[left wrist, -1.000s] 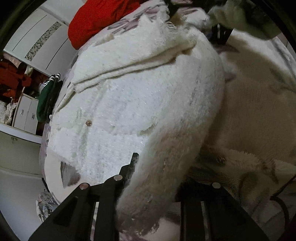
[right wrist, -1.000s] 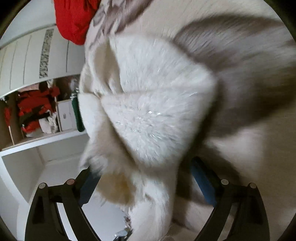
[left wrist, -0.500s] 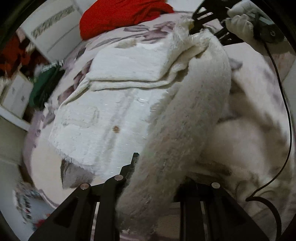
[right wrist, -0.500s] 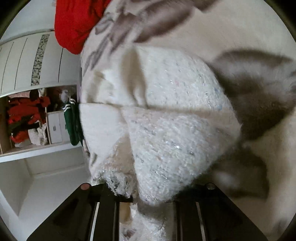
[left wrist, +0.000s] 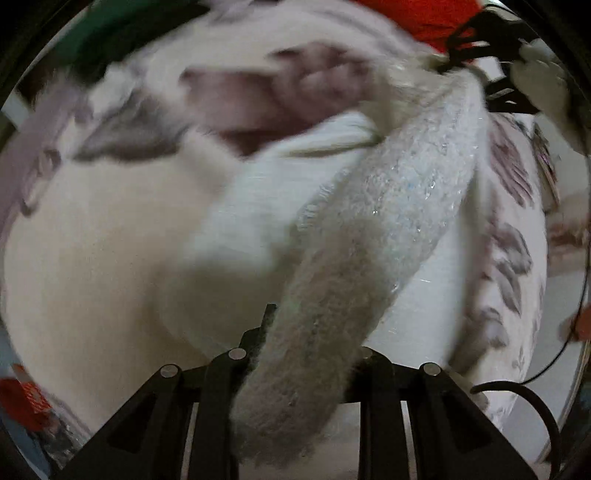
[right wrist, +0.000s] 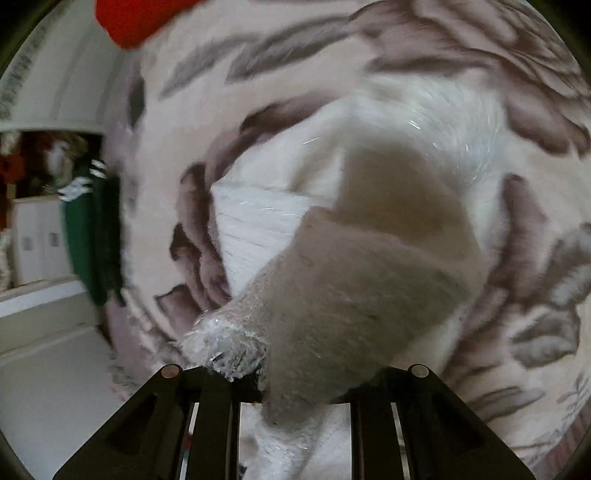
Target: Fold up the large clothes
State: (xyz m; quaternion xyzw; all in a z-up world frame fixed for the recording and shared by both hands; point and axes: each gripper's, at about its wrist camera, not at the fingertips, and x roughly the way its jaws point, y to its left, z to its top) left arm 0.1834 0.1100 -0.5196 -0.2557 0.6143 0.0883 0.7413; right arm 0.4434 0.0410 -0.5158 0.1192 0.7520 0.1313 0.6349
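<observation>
Left gripper (left wrist: 303, 354) clamped on a thick roll of the white fuzzy garment (left wrist: 388, 229), jaws just eased apart slightly with the cloth pinched between them. Stretching from there up and to the far right, taut, to the right gripper (left wrist: 476, 55), seen small at the far end beside a white-gloved hand (left wrist: 543, 77). Right gripper (right wrist: 291, 384) pressed together on a bunched corner of the same garment, jaws just closed hard onto it, frayed sparkly edge sticking out at left. Rest of the garment hanging down onto the bed (right wrist: 535, 325), over its floral blanket. Red cloth (right wrist: 136, 18) at the far left edge, green garment (right wrist: 92, 236) draped off the bed's left side. Heavy blur throughout.
</observation>
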